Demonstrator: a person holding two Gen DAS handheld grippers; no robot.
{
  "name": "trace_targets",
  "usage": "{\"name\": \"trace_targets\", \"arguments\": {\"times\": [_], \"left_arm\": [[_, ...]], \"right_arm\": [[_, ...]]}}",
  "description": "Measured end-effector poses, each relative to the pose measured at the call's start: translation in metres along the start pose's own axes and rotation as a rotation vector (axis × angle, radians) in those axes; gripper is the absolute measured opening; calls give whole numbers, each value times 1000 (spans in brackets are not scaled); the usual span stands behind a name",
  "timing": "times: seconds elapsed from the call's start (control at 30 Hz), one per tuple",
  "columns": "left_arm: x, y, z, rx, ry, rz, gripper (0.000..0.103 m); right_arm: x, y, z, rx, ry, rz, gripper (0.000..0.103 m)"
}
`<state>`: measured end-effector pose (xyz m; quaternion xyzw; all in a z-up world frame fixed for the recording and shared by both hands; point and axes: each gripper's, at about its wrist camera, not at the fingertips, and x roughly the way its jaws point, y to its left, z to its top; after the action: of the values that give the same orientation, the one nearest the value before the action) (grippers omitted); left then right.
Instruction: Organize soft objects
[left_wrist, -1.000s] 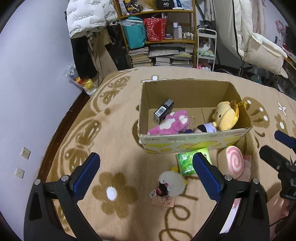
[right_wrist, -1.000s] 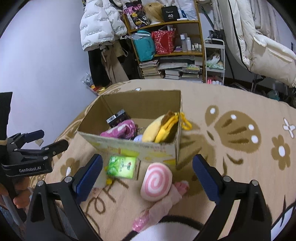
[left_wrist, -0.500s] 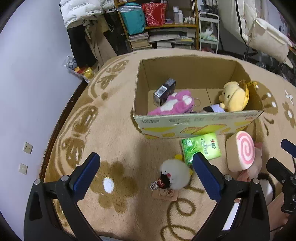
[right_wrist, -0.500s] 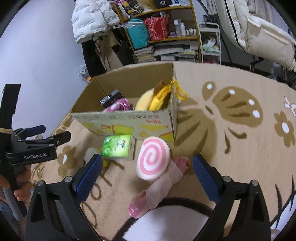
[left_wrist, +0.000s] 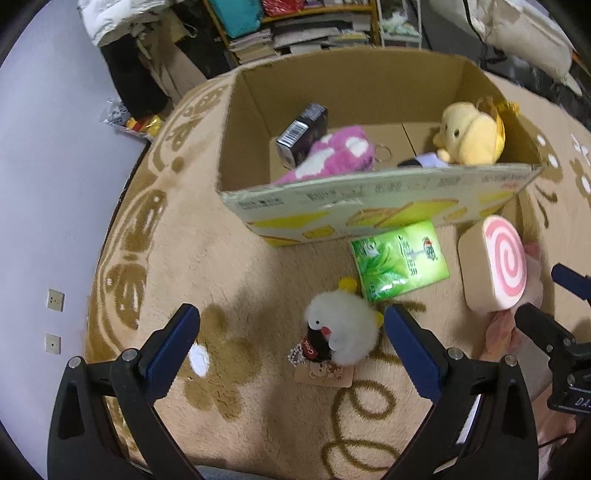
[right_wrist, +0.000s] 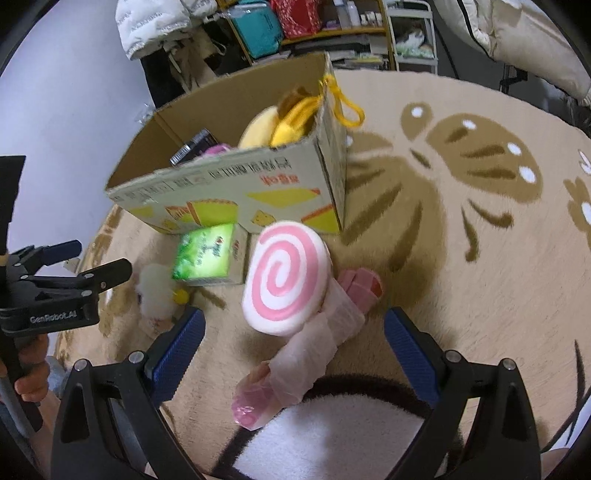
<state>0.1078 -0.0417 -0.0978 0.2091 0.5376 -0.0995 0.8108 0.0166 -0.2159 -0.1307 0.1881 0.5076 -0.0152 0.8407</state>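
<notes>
A: While both tools hang over the rug (left_wrist: 221, 258), where do the soft things lie?

B: The white bird plush (left_wrist: 341, 328) sits between the spread fingers of the left tool (left_wrist: 291, 345), beside the green tissue pack (left_wrist: 400, 264). The right tool (right_wrist: 295, 339), spread wide too, frames the pink swirl cushion (right_wrist: 284, 275).

A: And the cardboard box (left_wrist: 369, 199)?

B: It holds a yellow plush (left_wrist: 469, 134) and a pink plush (left_wrist: 332, 155)

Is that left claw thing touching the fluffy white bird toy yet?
Apart. In the left wrist view, carpet shows between the left gripper blue fingers and the white bird plush, which lies between the open jaws.
</notes>
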Motion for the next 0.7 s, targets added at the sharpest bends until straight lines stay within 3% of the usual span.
{"name": "trace_targets", "arguments": {"times": [0.7], "left_arm": [[61, -21, 5, 27, 208, -81, 99]], "right_arm": [[37, -7, -4, 18, 139, -22, 101]]}}
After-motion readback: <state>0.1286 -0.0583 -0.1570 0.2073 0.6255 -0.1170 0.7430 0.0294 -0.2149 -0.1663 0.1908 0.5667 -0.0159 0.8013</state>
